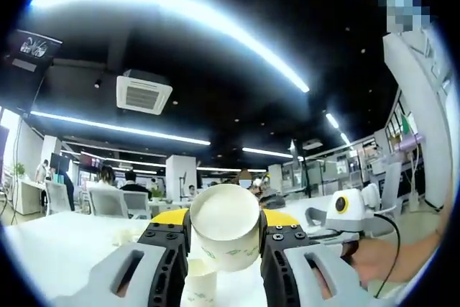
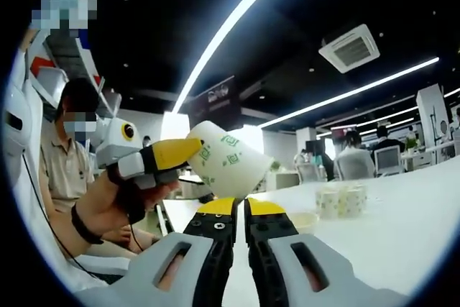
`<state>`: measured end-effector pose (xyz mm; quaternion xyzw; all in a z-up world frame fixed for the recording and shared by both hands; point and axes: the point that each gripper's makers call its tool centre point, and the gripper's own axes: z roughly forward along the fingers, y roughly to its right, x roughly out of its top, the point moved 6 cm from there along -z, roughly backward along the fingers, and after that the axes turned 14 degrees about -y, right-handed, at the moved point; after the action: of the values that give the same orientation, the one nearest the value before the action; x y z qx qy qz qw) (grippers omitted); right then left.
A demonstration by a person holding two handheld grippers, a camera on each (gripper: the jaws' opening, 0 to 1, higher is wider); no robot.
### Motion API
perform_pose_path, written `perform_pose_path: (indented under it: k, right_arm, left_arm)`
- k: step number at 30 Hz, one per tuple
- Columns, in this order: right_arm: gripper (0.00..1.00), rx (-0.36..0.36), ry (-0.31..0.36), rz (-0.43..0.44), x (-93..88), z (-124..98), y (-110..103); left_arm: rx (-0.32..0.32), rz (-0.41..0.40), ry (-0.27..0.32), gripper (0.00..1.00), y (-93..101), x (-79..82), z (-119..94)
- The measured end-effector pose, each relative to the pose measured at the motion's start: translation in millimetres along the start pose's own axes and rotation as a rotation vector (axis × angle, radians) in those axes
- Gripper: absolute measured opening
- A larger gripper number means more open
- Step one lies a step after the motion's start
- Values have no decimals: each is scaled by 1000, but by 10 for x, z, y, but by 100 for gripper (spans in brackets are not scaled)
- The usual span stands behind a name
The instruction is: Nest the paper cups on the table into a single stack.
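Observation:
My left gripper (image 1: pixel 224 226) is shut on a white paper cup (image 1: pixel 224 229) with green print, held tilted with its open mouth toward the camera. Just below it, another paper cup (image 1: pixel 198 287) stands on the white table (image 1: pixel 65 249). In the right gripper view the same held cup (image 2: pixel 231 159) hangs above the table's left end, pinched by the left gripper (image 2: pixel 183 157), which a hand (image 2: pixel 108 203) holds. My right gripper (image 2: pixel 241 210) sits below that cup, its yellow-tipped jaws together with nothing between them. A small cluster of paper cups (image 2: pixel 341 199) stands farther back on the table (image 2: pixel 402 235).
A low pale round object (image 2: pixel 302 221) lies near the cup cluster. A seated person (image 2: pixel 68 163) is at the left by the table's end. Office chairs (image 1: pixel 108 203) and seated people (image 1: pixel 108 176) lie beyond the table's far edge. A hand (image 1: pixel 381 260) shows at the right.

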<state>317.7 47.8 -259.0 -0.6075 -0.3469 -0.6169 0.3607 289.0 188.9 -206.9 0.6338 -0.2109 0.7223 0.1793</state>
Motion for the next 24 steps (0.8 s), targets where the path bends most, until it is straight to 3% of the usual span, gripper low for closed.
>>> perform_pose_path:
  k: [8,14,21,24]
  right_arm:
    - [2,-43,13,-2,32,-78,99]
    - [1,-116,1,-54,79,-163,205]
    - [1,-149,8,-74,103,-211,250]
    - [1,-168,-3,-132,149,-204,253]
  left_arm:
    - [-37,-9,-24,40,15,-60,43]
    - [-65,1,-65,41,49,-119,99]
    - [-88,-16,-100,45,65,-175,144]
    - [-98,-24,-117,47,83,-186,155]
